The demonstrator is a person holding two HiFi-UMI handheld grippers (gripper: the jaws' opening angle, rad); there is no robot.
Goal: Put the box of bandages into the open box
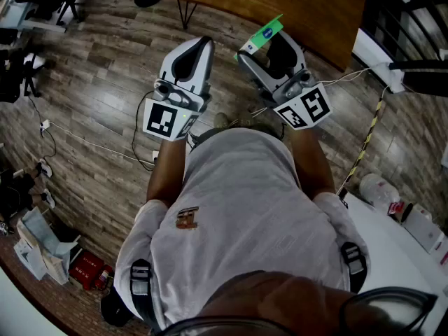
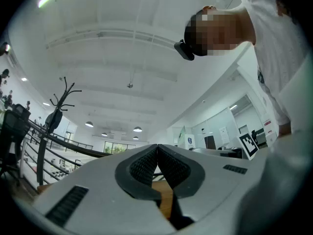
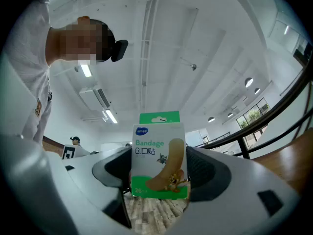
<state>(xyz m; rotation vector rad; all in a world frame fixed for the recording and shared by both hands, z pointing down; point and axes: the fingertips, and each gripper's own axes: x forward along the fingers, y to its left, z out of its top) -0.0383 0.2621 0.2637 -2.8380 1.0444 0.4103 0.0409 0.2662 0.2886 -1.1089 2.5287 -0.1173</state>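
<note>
**Picked up, not yet delivered**

The right gripper [image 1: 267, 47] is pinching the bandage box [image 3: 157, 163] between its two dark pads, one pad on each side wall. Its jaws are standing wide apart, because the box is filling the whole gap. The box is standing upright in the grip, with its printed face toward the gripper's camera and its green flap sticking out above the pads. In the head view the same box is showing as a green strip at the tip of that gripper. It is in the air in front of the person, above the floor [image 1: 91, 103] and near the edge of a brown table [image 1: 294, 5].

The left gripper [image 2: 157, 153] is carrying nothing — its jaws are pressed together, pad against pad. It is hanging beside the right one, near but not touching. Both are pointing a little upward.

As I am judging it, the first part of the task is done: the bandage box is taken and lifted. What is left is to carry it to the open box, lower it inside and let it go. The open box is not showing in any view, so how far away it is I cannot say. A white surface [image 1: 392, 257] with small items is lying at the lower right of the head view — whether the open box is there, I cannot tell.
</note>
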